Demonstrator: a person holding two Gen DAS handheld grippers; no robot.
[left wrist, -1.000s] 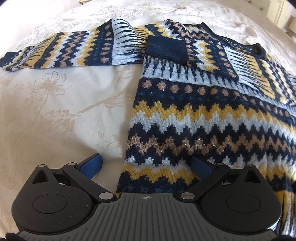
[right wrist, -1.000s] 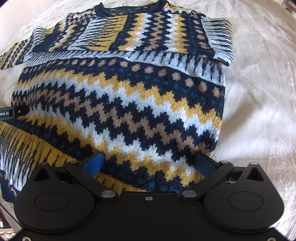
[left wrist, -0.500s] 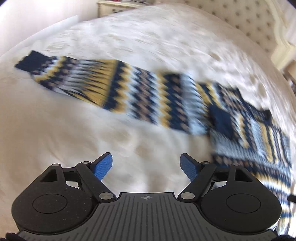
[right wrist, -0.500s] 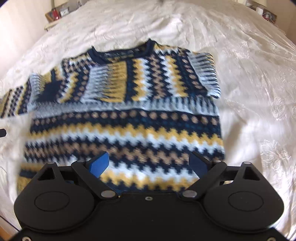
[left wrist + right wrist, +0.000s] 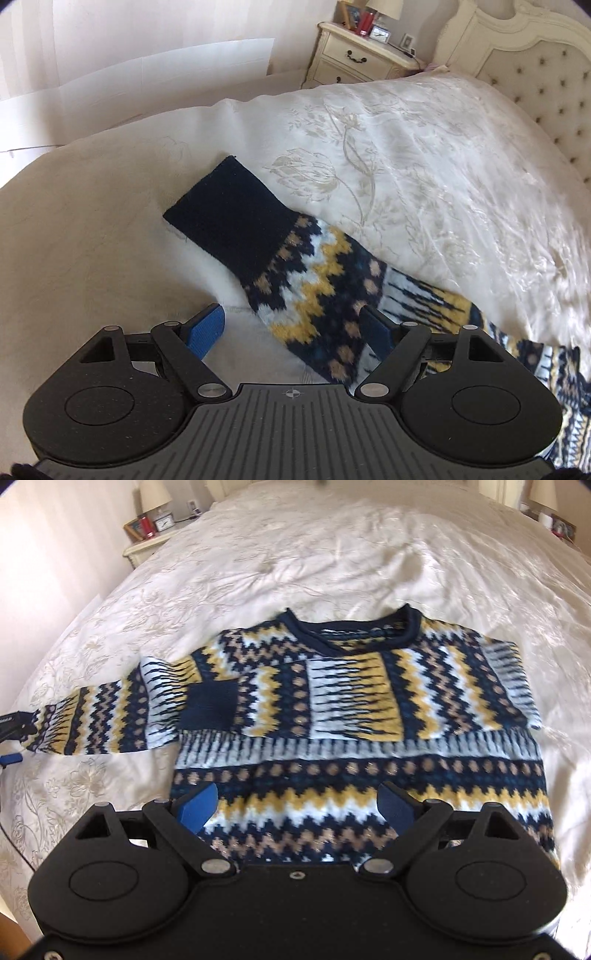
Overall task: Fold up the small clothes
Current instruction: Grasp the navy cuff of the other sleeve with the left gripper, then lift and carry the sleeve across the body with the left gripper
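Note:
A knitted sweater (image 5: 351, 709) in navy, yellow, white and tan zigzags lies flat on the bed. One sleeve is folded across its chest, with the navy cuff (image 5: 210, 705) on top. The other sleeve (image 5: 96, 720) lies stretched out to the left. In the left wrist view that sleeve (image 5: 317, 291) runs away from me and ends in a navy cuff (image 5: 232, 218). My left gripper (image 5: 291, 332) is open and hovers over the sleeve near the cuff. My right gripper (image 5: 299, 805) is open and empty above the sweater's lower body.
The bed has a cream floral bedspread (image 5: 424, 155) and a tufted headboard (image 5: 546, 74). A cream nightstand (image 5: 354, 55) with a lamp and small items stands beyond the bed's edge. The left gripper's body (image 5: 14, 727) shows at the right wrist view's left edge.
My left gripper has moved from the sweater's hem out along the stretched sleeve to near its cuff. My right gripper has pulled back and up from the sweater. Both stayed open.

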